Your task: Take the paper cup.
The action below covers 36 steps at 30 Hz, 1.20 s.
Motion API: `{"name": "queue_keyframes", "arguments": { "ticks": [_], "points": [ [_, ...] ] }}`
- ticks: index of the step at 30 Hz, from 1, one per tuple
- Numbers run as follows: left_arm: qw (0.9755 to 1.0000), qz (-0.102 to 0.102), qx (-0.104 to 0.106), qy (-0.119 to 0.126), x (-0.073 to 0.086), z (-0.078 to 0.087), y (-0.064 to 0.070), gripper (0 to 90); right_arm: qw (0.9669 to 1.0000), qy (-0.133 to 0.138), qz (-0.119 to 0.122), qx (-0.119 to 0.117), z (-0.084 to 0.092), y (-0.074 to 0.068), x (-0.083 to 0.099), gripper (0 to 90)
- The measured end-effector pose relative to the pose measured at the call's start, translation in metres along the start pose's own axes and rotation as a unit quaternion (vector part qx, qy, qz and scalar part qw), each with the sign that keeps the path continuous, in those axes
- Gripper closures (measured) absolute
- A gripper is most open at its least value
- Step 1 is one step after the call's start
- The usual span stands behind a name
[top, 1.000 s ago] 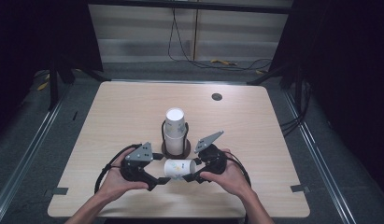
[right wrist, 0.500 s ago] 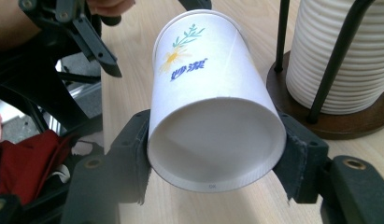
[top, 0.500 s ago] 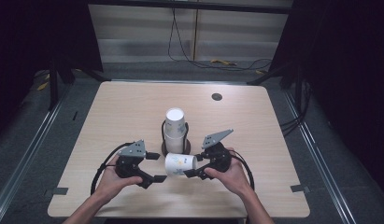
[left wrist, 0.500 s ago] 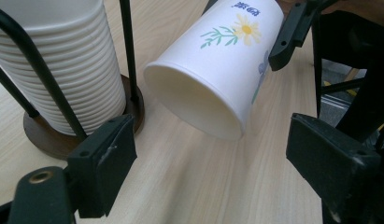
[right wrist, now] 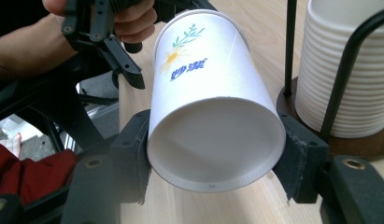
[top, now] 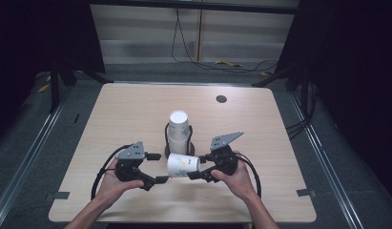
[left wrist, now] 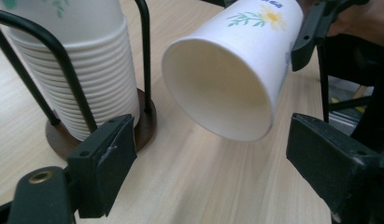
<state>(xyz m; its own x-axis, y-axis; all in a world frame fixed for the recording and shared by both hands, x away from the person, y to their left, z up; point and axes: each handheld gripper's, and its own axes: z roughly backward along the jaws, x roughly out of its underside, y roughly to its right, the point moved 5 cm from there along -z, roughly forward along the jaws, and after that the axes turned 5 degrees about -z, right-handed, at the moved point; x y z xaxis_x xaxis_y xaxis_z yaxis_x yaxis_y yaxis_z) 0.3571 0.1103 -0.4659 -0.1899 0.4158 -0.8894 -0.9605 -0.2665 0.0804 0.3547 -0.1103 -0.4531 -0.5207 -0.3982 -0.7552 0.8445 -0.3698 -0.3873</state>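
A white paper cup (top: pixel 183 165) with a flower print lies on its side in the air, just above the table. My right gripper (top: pixel 194 170) is shut on its base end; in the right gripper view the cup (right wrist: pixel 213 140) sits squeezed between both pads. My left gripper (top: pixel 159 168) stands open just left of the cup's mouth, apart from it. In the left gripper view the open mouth (left wrist: pixel 222 88) faces the camera, beyond the spread jaws. A stack of paper cups (top: pixel 178 126) stands upside down in a black wire holder (left wrist: pixel 145 46) right behind.
The wooden table (top: pixel 279 124) has a small black round cap (top: pixel 221 98) near its far edge. The holder's dark round base (right wrist: pixel 348 140) sits close beside the right gripper. Cables lie on the floor beyond the table.
The left gripper has let go of the cup's mouth end and drawn back to the left, open. The cup stays in the right gripper, hardly moved.
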Motion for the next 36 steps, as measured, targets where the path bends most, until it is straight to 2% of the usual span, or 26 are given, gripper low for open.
{"name": "queue_keyframes", "arguments": {
  "ticks": [2,4,9,12,14,16,19,21,25,29,33,36],
  "points": [
    [0.9999,0.005,0.000,0.010,-0.002,0.002,-0.001,15.7,1.0000,0.006,-0.001,-0.005,0.001,-0.001,-0.001,37.0],
    [0.9999,0.006,0.001,0.016,-0.002,0.003,-0.001,15.7,1.0000,0.002,0.003,0.006,0.001,-0.001,-0.001,37.0],
    [0.9999,-0.005,0.000,0.015,-0.005,0.002,0.002,15.7,0.9999,0.013,0.003,0.001,0.002,-0.001,-0.002,37.0],
    [0.9996,-0.007,0.008,0.026,-0.009,0.005,0.003,15.7,0.9997,0.023,0.003,-0.003,0.003,-0.002,-0.003,37.0],
    [0.9994,-0.009,0.006,0.034,-0.011,0.006,0.003,15.6,0.9997,0.024,0.005,0.000,0.003,-0.002,-0.003,37.0],
    [0.9993,-0.005,0.004,0.038,-0.011,0.007,0.002,15.6,0.9996,0.028,0.005,-0.006,0.001,-0.003,-0.004,37.1],
    [0.9983,0.016,0.014,0.054,-0.011,0.008,0.000,15.6,0.9995,0.031,0.005,-0.008,0.000,-0.004,-0.005,37.2],
    [0.9980,0.020,0.016,0.057,-0.011,0.007,-0.001,15.7,0.9992,0.037,0.005,-0.011,-0.001,-0.004,-0.006,37.2],
    [0.9980,0.021,0.014,0.058,-0.010,0.007,-0.001,15.6,0.9986,0.050,0.005,-0.013,0.002,-0.004,-0.008,37.2],
    [0.9979,0.020,0.022,0.058,-0.011,0.006,0.001,15.6,0.9976,0.068,0.004,-0.014,0.006,-0.004,-0.010,37.3],
    [0.9983,0.010,0.027,0.051,-0.011,0.004,0.003,15.6,0.9956,0.093,-0.002,-0.013,0.008,-0.004,-0.011,37.4],
    [0.9984,0.008,0.021,0.052,-0.013,0.004,0.003,15.6,0.9938,0.109,-0.006,-0.024,0.008,-0.005,-0.013,37.4]
  ]
}}
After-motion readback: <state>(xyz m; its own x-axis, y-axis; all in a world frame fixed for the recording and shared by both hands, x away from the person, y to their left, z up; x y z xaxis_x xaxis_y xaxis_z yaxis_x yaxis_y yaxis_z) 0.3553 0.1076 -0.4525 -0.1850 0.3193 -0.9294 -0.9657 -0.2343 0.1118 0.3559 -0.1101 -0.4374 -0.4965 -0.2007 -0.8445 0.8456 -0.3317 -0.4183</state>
